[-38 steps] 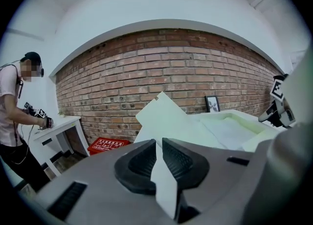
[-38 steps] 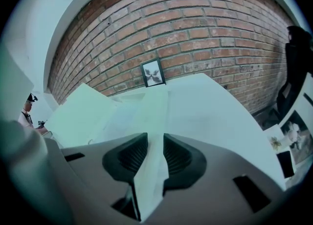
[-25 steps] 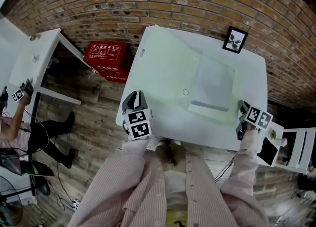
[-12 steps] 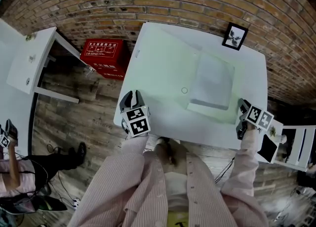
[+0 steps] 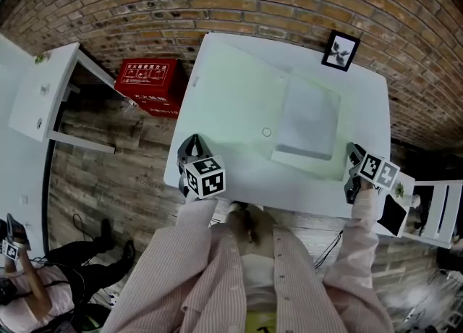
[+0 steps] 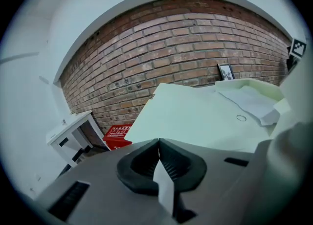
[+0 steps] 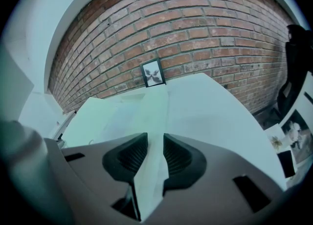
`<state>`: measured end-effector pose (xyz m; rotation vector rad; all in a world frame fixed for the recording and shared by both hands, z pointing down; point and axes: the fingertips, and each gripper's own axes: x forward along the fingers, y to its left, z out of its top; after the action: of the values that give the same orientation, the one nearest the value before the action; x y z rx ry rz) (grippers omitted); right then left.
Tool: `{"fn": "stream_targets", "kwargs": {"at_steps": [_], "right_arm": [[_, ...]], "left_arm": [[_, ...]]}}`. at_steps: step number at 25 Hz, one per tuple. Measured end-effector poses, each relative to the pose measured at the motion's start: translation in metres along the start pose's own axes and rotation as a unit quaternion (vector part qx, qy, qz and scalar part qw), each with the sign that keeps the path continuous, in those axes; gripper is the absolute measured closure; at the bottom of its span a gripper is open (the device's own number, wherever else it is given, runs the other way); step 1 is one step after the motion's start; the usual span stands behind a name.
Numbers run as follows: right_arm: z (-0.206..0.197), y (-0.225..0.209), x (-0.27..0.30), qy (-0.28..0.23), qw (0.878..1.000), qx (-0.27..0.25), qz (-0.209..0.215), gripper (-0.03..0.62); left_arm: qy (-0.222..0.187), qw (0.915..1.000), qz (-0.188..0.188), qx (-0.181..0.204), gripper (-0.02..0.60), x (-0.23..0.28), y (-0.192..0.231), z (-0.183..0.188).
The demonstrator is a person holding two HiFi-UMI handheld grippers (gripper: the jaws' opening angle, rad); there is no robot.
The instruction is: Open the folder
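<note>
A pale green folder (image 5: 239,100) lies spread flat over the left and middle of the white table (image 5: 365,107), with a small ring fastener (image 5: 266,132) on it. A white stack of paper (image 5: 307,121) rests on its right half. My left gripper (image 5: 194,142) sits at the table's near left corner. Its tips meet, shut, in the left gripper view (image 6: 159,143), with the folder (image 6: 195,116) ahead of them. My right gripper (image 5: 354,156) rests by the folder's near right corner. Its jaws (image 7: 155,138) stand slightly apart, and the folder's pale edge (image 7: 107,116) shows through the gap.
A framed picture (image 5: 340,53) stands at the table's far right against the brick wall. A red box (image 5: 148,82) and a white side table (image 5: 43,85) are on the floor to the left. A seated person (image 5: 29,288) is at the lower left, and a white shelf (image 5: 434,212) at the right.
My left gripper sank slightly at the table corner and rolled, and its jaws came together. The right gripper and the folder stayed put. The person at the left moved lower in view.
</note>
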<state>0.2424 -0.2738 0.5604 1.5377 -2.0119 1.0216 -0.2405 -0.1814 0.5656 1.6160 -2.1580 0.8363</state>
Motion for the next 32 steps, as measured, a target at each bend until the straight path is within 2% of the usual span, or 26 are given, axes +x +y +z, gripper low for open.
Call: {"fn": "stream_targets", "kwargs": {"at_steps": [8, 13, 17, 20, 26, 32], "right_arm": [[0.000, -0.001, 0.000, -0.002, 1.000, 0.002, 0.004, 0.488], [0.000, 0.000, 0.000, 0.001, 1.000, -0.001, 0.007, 0.488], [0.000, -0.001, 0.000, 0.001, 1.000, -0.001, 0.005, 0.488], [0.000, 0.000, -0.001, 0.002, 1.000, 0.000, 0.004, 0.488], [-0.001, 0.000, -0.001, 0.001, 1.000, 0.002, 0.004, 0.488], [0.000, -0.001, -0.001, 0.000, 1.000, 0.005, 0.002, 0.488]], "left_arm": [[0.020, 0.9986, -0.019, 0.046, 0.589, 0.006, -0.004, -0.003], [0.045, 0.9965, -0.041, 0.057, 0.589, 0.013, -0.006, -0.011], [0.068, 0.9936, -0.051, 0.074, 0.589, 0.018, -0.010, -0.016], [0.084, 0.9895, -0.061, 0.101, 0.589, 0.022, -0.013, -0.018], [0.084, 0.9811, -0.102, 0.142, 0.589, 0.028, -0.042, -0.013], [0.086, 0.9795, -0.114, 0.141, 0.589, 0.032, -0.052, -0.010]]}}
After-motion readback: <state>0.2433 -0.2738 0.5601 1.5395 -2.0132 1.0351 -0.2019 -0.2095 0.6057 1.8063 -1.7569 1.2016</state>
